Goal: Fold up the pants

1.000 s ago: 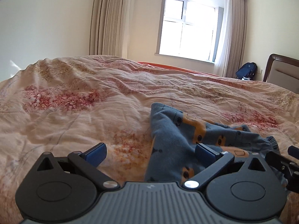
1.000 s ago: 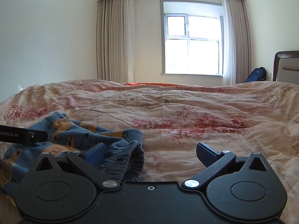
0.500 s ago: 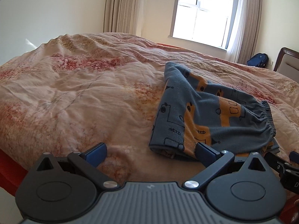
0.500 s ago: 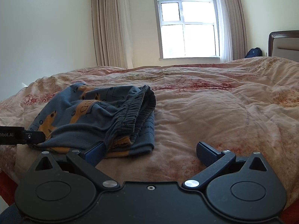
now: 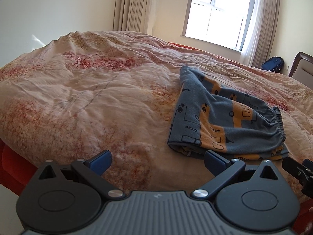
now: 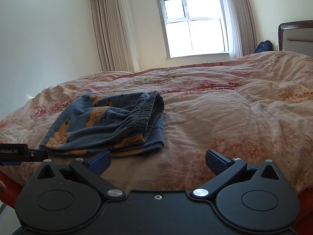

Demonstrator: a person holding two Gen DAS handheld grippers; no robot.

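Note:
The blue pants (image 5: 225, 121) with orange print lie folded in a compact stack on the bed, elastic waistband on the right side. They also show in the right wrist view (image 6: 109, 125), left of centre. My left gripper (image 5: 156, 161) is open and empty, held back from the bed's near edge, with the pants ahead and to its right. My right gripper (image 6: 157, 161) is open and empty, with the pants ahead and to its left. Neither gripper touches the pants.
A wrinkled beige and red floral duvet (image 5: 88, 98) covers the bed. An orange sheet (image 5: 7, 166) shows at the near edge. A window (image 6: 193, 25) with curtains is behind, a headboard (image 6: 295, 35) and a blue backpack (image 6: 263, 46) at the right.
Both grippers have pulled back and risen away from the pants, which now lie free and folded on the bed. Both stayed open.

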